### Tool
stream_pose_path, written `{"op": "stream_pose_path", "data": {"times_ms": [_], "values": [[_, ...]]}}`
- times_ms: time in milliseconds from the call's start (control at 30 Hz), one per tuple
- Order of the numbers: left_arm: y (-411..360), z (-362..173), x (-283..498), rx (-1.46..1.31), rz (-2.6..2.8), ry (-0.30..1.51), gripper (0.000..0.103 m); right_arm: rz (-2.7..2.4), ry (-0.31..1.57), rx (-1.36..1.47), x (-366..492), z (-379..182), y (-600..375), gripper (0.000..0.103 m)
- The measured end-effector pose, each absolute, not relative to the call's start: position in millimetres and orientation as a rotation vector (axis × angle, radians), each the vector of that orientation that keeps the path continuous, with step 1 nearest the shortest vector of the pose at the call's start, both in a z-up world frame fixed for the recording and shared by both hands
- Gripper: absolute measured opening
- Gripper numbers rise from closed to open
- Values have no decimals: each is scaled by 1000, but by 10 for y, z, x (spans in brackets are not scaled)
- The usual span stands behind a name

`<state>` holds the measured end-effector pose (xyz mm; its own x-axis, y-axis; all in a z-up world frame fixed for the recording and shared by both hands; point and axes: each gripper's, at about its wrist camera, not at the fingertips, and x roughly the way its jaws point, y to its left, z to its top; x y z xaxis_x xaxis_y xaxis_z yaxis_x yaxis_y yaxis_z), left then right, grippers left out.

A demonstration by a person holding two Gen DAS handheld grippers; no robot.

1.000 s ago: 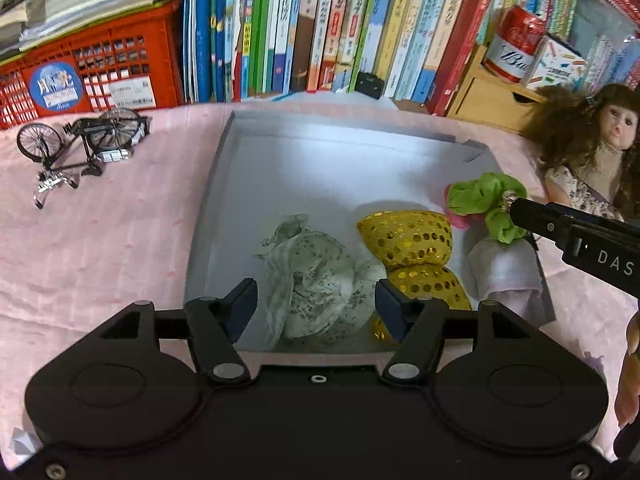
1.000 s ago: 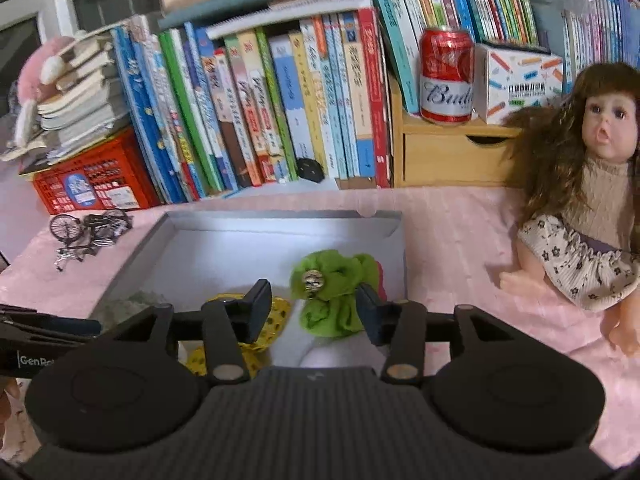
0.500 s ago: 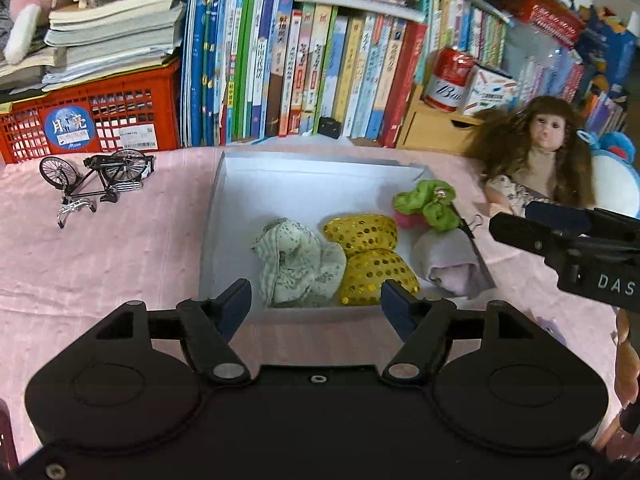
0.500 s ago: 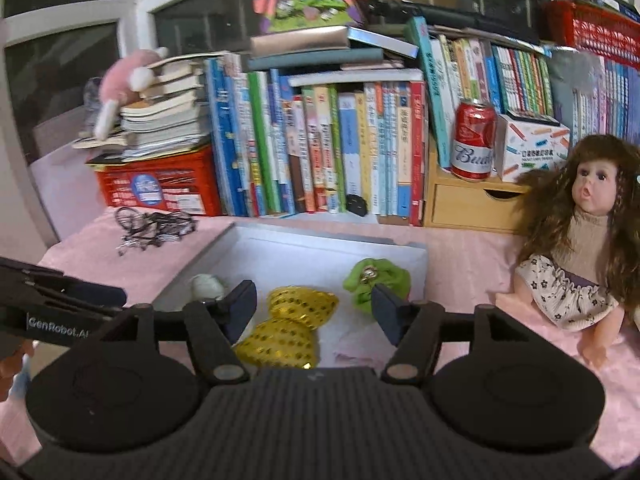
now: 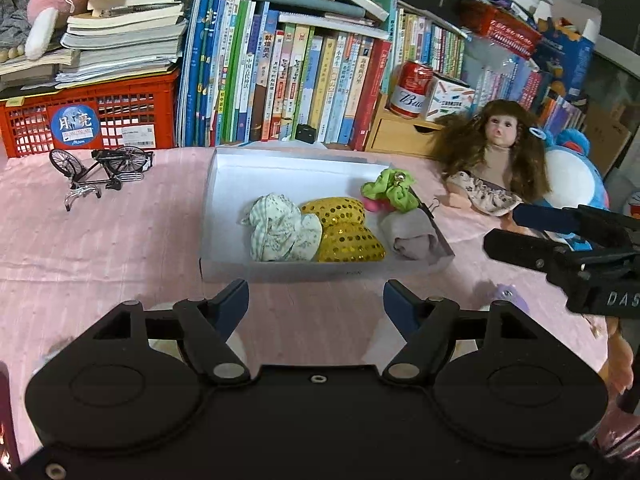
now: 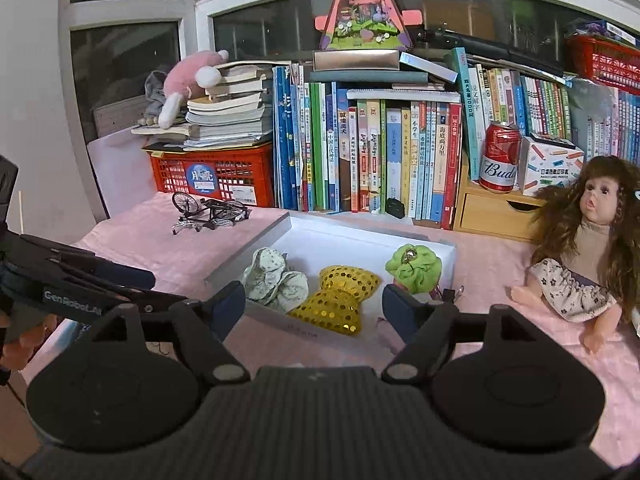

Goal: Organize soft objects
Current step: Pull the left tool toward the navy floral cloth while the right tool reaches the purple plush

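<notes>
Ahead of both pairs of fingers, a shallow white box [image 5: 224, 184] sits on the pink-covered bench [image 5: 100, 240], holding 4 soft things. Between the fingertips of the left gripper [image 5: 316, 304], which are spread wide and hold nothing, lie a crumpled floral cloth [image 5: 280, 234] and, touching it, a yellow sequinned bow [image 5: 344, 228]. Beyond its right fingertip a green scrunchie [image 5: 390, 190] rests on the box's right edge, with a rolled grey cloth [image 5: 412, 234] just nearer. That grey roll shows only in the left wrist view; in the right wrist view the right fingertip of the right gripper [image 6: 314, 306] hides it. This gripper is also spread apart and empty. Past its left finger a model bicycle [image 6: 208, 212] stands by a red crate [image 6: 216, 176]; to the right sits a doll [image 6: 588, 248]. Only the right wrist view shows the window.
</notes>
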<state>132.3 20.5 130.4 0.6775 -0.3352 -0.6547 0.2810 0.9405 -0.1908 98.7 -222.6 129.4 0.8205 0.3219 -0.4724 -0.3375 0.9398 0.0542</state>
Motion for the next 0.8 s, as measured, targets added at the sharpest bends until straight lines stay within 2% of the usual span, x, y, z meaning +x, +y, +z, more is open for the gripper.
{"op": "stream_pose_path", "data": {"times_ms": [400, 800], "values": [[734, 1241, 770, -103, -283, 679, 76, 210, 482, 49, 732, 1151, -2805, 86], [1294, 889, 286, -156, -158, 668, 79, 73, 526, 169, 619, 745, -3348, 86]]}}
